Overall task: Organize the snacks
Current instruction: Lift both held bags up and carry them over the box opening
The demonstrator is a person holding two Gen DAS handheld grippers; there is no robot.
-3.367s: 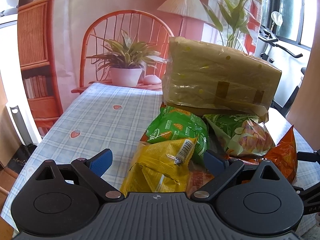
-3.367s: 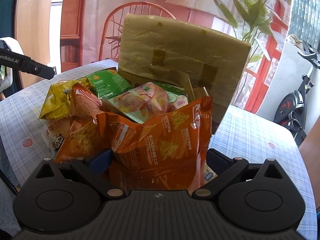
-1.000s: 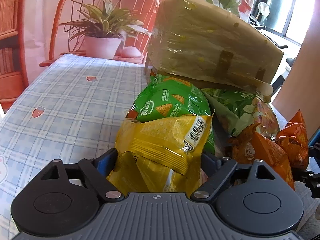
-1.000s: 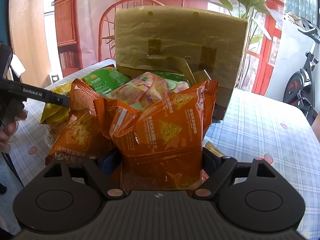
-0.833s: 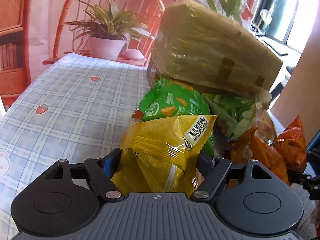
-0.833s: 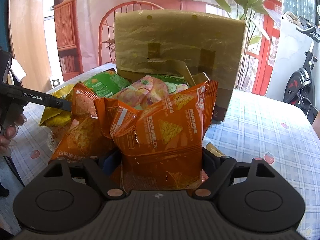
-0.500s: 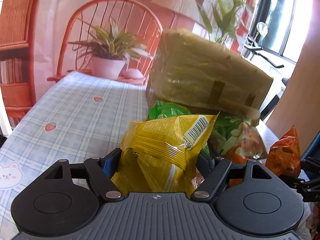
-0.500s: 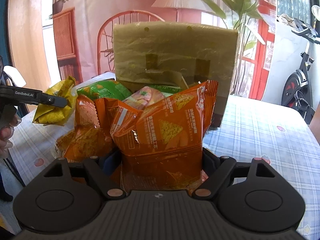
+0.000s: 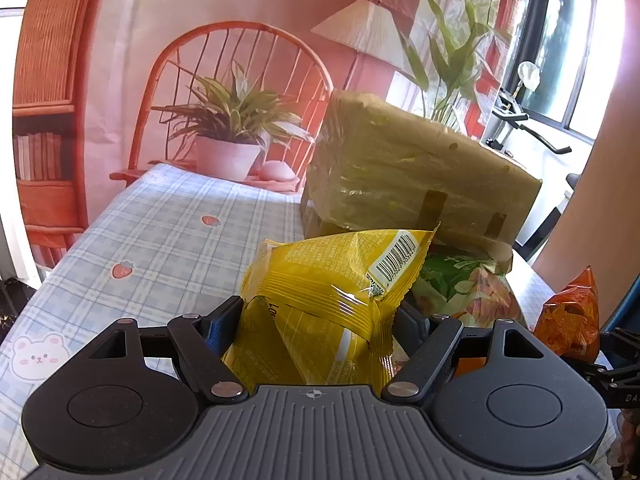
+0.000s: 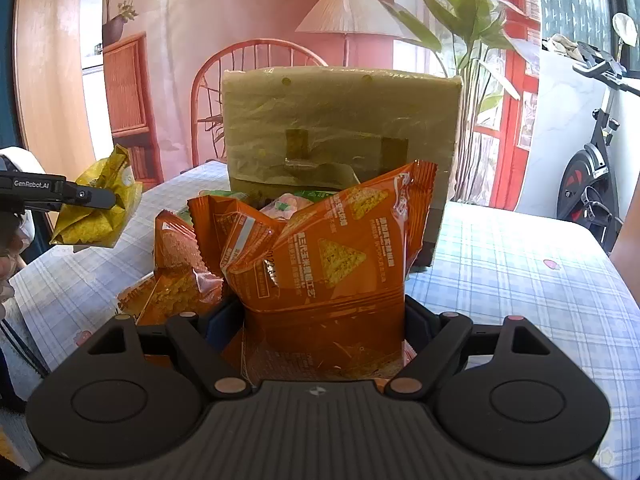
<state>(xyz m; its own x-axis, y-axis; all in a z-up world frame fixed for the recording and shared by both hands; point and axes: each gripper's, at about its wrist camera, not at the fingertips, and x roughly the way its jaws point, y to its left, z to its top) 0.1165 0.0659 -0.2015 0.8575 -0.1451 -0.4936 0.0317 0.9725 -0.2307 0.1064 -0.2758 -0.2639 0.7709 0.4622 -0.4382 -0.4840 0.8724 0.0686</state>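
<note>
My left gripper [image 9: 316, 320] is shut on a yellow snack bag [image 9: 332, 292], lifted clear of the pile; the same yellow bag [image 10: 100, 208] hangs in the air at the left of the right wrist view, pinched by the left gripper's fingers [image 10: 96, 197]. My right gripper [image 10: 324, 320] is shut on an orange chip bag [image 10: 328, 256], held upright. More bags lie on the checked tablecloth: a green-and-pink bag [image 9: 464, 284] and other orange bags [image 10: 176, 276]. Behind them stands a cardboard box wrapped in yellowish film [image 10: 340, 132].
The table [image 10: 520, 264] carries a blue checked cloth with strawberry prints. A printed backdrop with a chair, plant and lamp hangs behind it. An exercise bike [image 10: 592, 176] stands at the right. A person's hand [image 10: 8, 252] shows at the far left edge.
My left gripper closed on the yellow bag and raised it off the pile. The right gripper kept its hold on the orange bag and barely moved.
</note>
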